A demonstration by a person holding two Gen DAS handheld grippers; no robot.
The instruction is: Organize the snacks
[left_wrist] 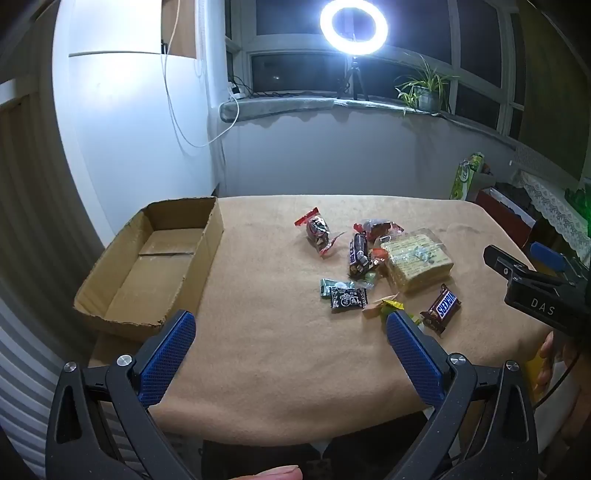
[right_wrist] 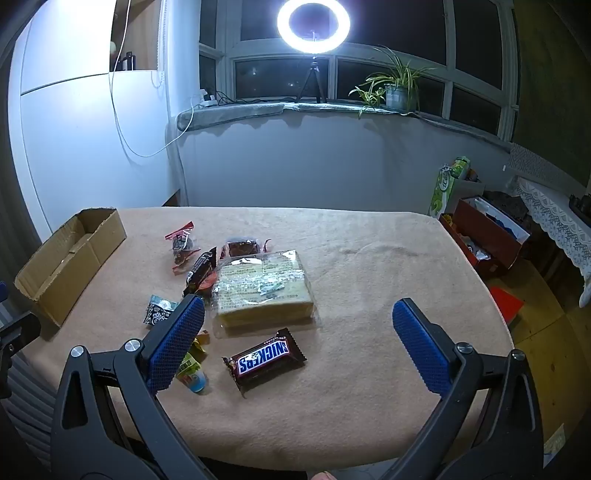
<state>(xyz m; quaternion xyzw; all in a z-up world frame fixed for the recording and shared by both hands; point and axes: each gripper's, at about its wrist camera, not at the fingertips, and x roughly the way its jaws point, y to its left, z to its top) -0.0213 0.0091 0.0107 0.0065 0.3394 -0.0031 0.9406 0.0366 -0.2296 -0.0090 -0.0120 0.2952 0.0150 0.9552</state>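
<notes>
An empty cardboard box (left_wrist: 147, 266) sits at the table's left (right_wrist: 66, 266). Several snacks lie mid-table: a Snickers bar (left_wrist: 441, 308) (right_wrist: 264, 360), a clear pack of yellow wafers (left_wrist: 415, 260) (right_wrist: 262, 290), a dark purple bar (left_wrist: 357, 254) (right_wrist: 199, 271), a red-ended candy (left_wrist: 317, 230) (right_wrist: 181, 245), and a small black packet (left_wrist: 348, 300) (right_wrist: 159, 312). My left gripper (left_wrist: 290, 325) is open and empty above the near table. My right gripper (right_wrist: 297, 314) is open and empty, hovering over the Snickers bar; its body shows in the left wrist view (left_wrist: 535, 291).
The table carries a tan cloth (left_wrist: 277, 350) (right_wrist: 369, 314). A ring light (left_wrist: 354, 27) and a plant (left_wrist: 424, 88) stand on the windowsill. Boxes and a lace-covered stand (right_wrist: 487, 236) sit on the floor to the right. Small yellow-green candies (right_wrist: 192, 369) lie near my right gripper's left finger.
</notes>
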